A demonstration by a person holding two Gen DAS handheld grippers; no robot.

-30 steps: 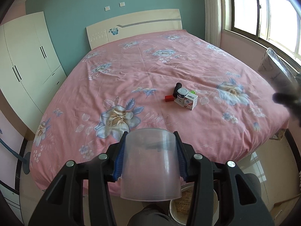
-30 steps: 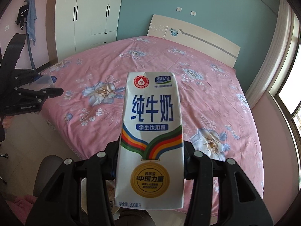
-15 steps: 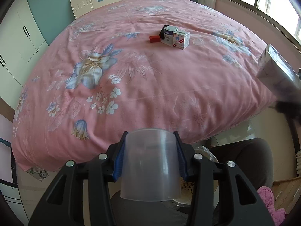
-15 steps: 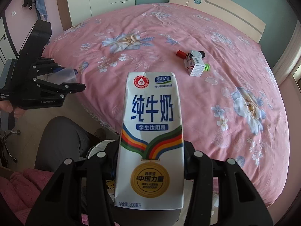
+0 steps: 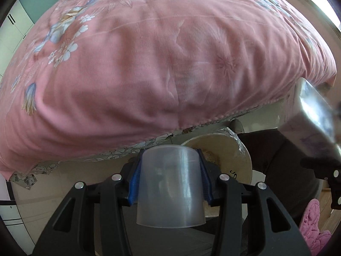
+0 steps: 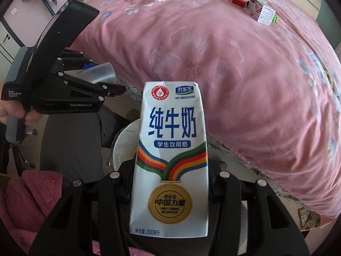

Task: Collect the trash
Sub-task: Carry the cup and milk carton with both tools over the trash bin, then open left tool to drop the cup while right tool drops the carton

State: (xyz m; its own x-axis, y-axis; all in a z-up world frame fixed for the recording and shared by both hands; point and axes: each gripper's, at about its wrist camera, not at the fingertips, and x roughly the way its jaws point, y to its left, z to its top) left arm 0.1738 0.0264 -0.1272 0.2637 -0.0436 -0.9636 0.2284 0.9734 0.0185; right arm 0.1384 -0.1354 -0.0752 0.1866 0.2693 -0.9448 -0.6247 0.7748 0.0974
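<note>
The left hand-held gripper (image 5: 170,178) pinches a clear plastic cup (image 5: 170,188) between its blue pads (image 5: 134,183), the cup standing mouth-down toward the camera and filling the gap from pad to pad. Just beyond and slightly right of this gripper's tips sits a round bin lined with a plastic bag (image 5: 232,149), at the foot of the bed with a pink floral cover (image 5: 162,64).

The right hand-held gripper (image 6: 170,183) is clamped on a white milk carton (image 6: 171,157), upright between its fingers with the printed face toward the camera. Directly behind the carton, past the fingertips, the bin's pale rim (image 6: 125,143) shows. To the left of this gripper, the left hand-held gripper with its cup (image 6: 100,72) is seen from the side, a hand (image 6: 15,111) on its handle.

Far ahead of both grippers, on top of the bed, lie a small white box (image 6: 261,12) and a red item (image 6: 238,1), well apart from the bin.
</note>
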